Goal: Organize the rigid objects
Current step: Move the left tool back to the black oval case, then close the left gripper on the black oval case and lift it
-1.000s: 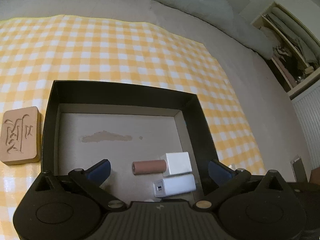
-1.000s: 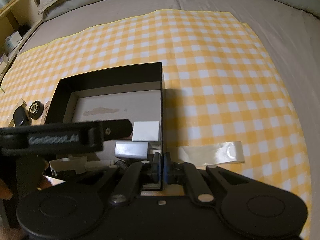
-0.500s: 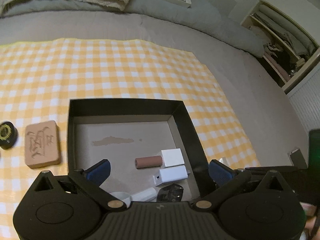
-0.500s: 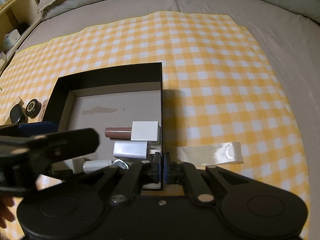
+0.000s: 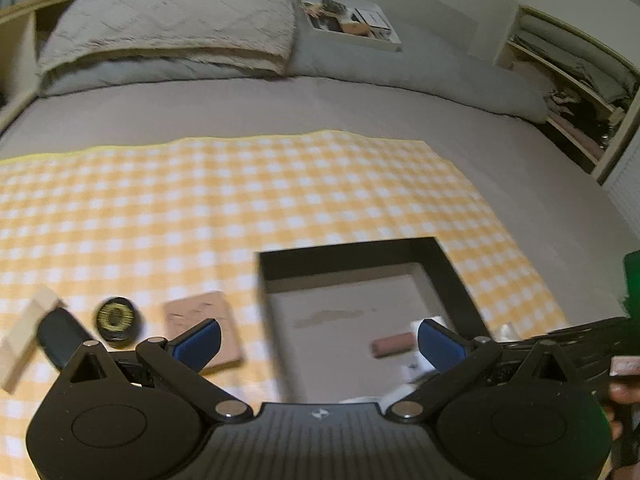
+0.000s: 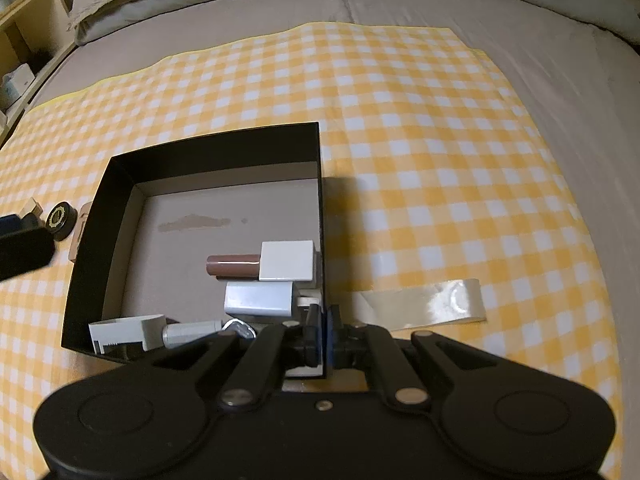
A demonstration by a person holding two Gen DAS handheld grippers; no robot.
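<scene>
The black box (image 6: 316,200) sits on the checked cloth (image 6: 440,160) on the bed, holding a brown tube (image 6: 232,265) and white blocks (image 6: 286,260) along its right wall. My right hand-held gripper (image 6: 322,334) is clenched on that wall's near corner. My left hand-held gripper (image 5: 316,338) is released, empty, above the carved block (image 5: 208,320) and round tin (image 5: 116,317) outside the box. Risk: a blind grab there could miss, or pulling right could tilt the box and shift its contents.

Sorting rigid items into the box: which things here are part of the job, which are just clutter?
Job: black box, brown tube, white block, carved tile, round black tin.
Lying about: tape strip, pillow, shelf.
</scene>
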